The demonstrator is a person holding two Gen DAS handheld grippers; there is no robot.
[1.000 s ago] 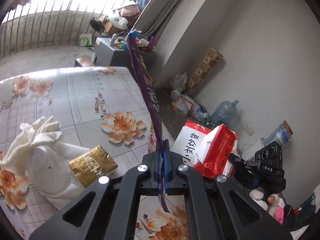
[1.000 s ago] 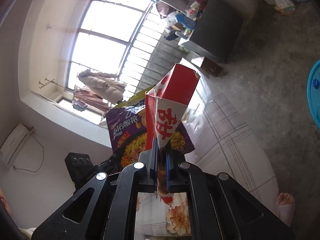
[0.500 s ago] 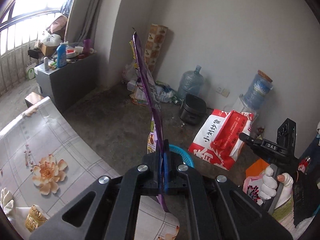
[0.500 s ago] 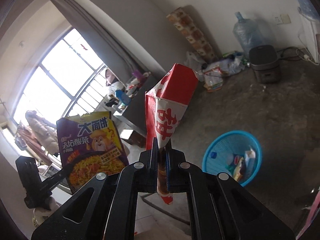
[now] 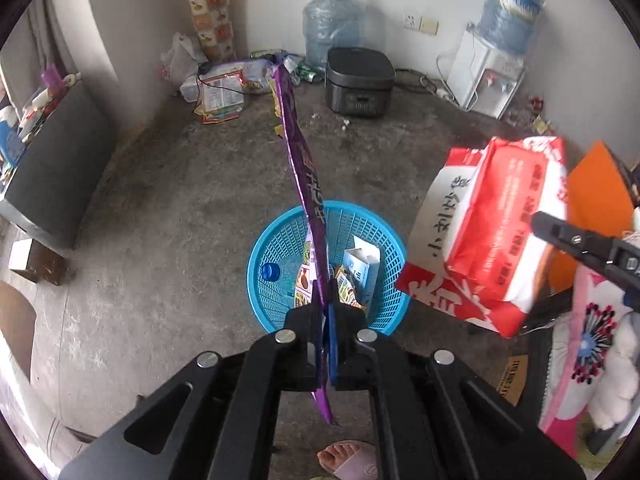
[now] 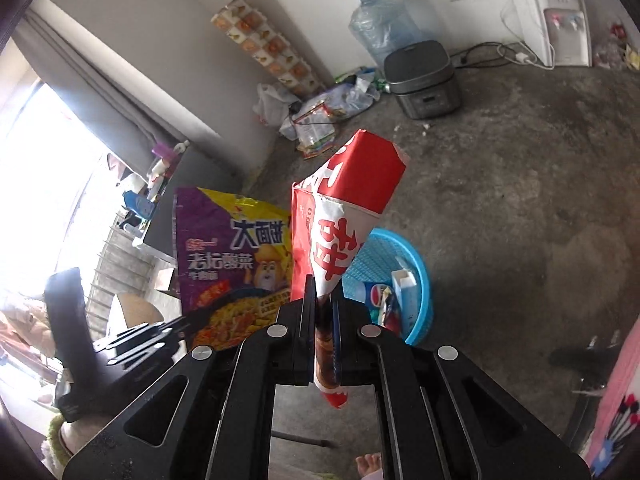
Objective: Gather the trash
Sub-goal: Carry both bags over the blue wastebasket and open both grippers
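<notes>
My left gripper (image 5: 326,312), at the bottom centre of the left view, pinches a purple noodle wrapper (image 5: 298,160) by its lower edge, jaws pressed tight on the thin film. The wrapper stands edge-on and runs up the middle of the frame, directly over the blue basket (image 5: 280,240) on the floor; I judge it is held there so that letting go will drop it straight in.

My right gripper (image 6: 322,312), at the bottom centre of its own view, is clamped on the corner of a red and white bag (image 6: 344,208), which rises crumpled above the jaws. In the left view the same bag hangs at the right of the frame, beside the basket rather than over it, so it probably needs to travel further before release.

The basket, in the centre of the left view and right of centre in the right view, already holds a blue bottle cap (image 5: 270,270), a small white carton (image 5: 362,268) and several wrappers.

Beyond it, across the bare concrete floor (image 5: 180,208), a dark rice cooker (image 5: 358,80), a big water bottle (image 5: 334,20) and a heap of loose packets (image 5: 222,84) sit along the far wall at the top of the frame. A white water dispenser (image 5: 486,72) stands at upper right.
</notes>
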